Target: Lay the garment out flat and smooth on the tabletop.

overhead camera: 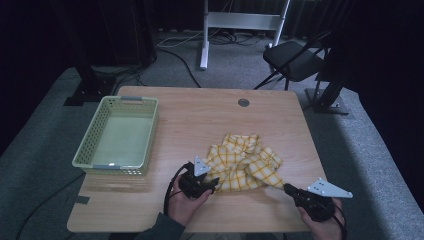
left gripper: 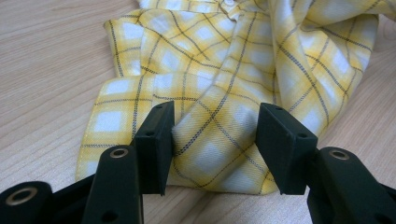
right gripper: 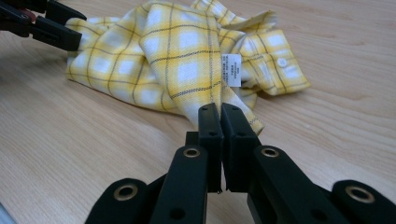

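A crumpled yellow checked shirt lies on the wooden table, right of centre and near the front edge. My left gripper reaches into its near-left edge. In the left gripper view the jaws stand apart around a raised fold of the shirt, which fills the gap between them. My right gripper is at the shirt's near-right corner. In the right gripper view its jaws are shut on a pulled-out tip of the shirt, beside a white label.
A pale green perforated basket stands at the table's left side with nothing in it. A round grommet sits near the far edge. Beyond the table are a black chair, a white frame and floor cables. The left gripper shows at the top left of the right gripper view.
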`<state>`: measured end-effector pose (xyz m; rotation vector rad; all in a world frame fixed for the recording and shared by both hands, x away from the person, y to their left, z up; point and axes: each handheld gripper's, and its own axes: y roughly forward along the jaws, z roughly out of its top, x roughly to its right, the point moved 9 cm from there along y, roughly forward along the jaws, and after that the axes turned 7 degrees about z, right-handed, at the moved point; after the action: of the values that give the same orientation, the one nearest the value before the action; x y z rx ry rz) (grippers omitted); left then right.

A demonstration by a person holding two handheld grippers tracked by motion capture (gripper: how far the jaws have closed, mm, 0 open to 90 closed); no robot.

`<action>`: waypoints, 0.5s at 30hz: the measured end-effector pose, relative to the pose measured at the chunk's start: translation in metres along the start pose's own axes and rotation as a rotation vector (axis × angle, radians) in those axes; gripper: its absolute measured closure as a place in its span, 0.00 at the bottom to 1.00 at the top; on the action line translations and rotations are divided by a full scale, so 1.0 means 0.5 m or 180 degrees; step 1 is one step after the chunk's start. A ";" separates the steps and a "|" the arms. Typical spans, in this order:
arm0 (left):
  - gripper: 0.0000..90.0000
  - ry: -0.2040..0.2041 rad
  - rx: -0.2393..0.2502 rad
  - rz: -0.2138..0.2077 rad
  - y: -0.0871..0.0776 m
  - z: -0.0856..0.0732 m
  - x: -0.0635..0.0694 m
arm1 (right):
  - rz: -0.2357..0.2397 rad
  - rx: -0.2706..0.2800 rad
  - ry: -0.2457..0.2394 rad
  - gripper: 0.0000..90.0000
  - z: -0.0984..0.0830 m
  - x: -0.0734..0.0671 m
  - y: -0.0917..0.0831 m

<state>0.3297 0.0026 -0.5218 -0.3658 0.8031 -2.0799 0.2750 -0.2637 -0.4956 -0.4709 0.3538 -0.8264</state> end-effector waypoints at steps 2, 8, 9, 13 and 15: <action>0.54 0.0003 0.0007 0.0003 0.001 -0.001 0.001 | -0.0005 -0.0004 0.0013 0.97 -0.004 0.001 -0.004; 0.54 0.0023 -0.0026 0.0009 0.006 -0.006 0.004 | -0.0029 0.0010 0.0096 0.97 -0.023 0.003 -0.019; 0.54 0.0026 -0.0026 0.0013 0.006 -0.006 0.004 | -0.0035 0.0002 0.0103 0.97 -0.025 0.003 -0.023; 0.54 0.0031 -0.0034 0.0023 0.005 -0.007 0.003 | -0.0022 0.0012 0.0120 0.97 -0.031 -0.002 -0.039; 0.54 0.0036 -0.0032 0.0026 0.005 -0.006 0.003 | -0.0040 0.0000 0.0118 0.97 -0.036 -0.003 -0.047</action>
<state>0.3288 0.0017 -0.5258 -0.3561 0.8206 -2.0727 0.2511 -0.2809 -0.4981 -0.4587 0.3854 -0.8483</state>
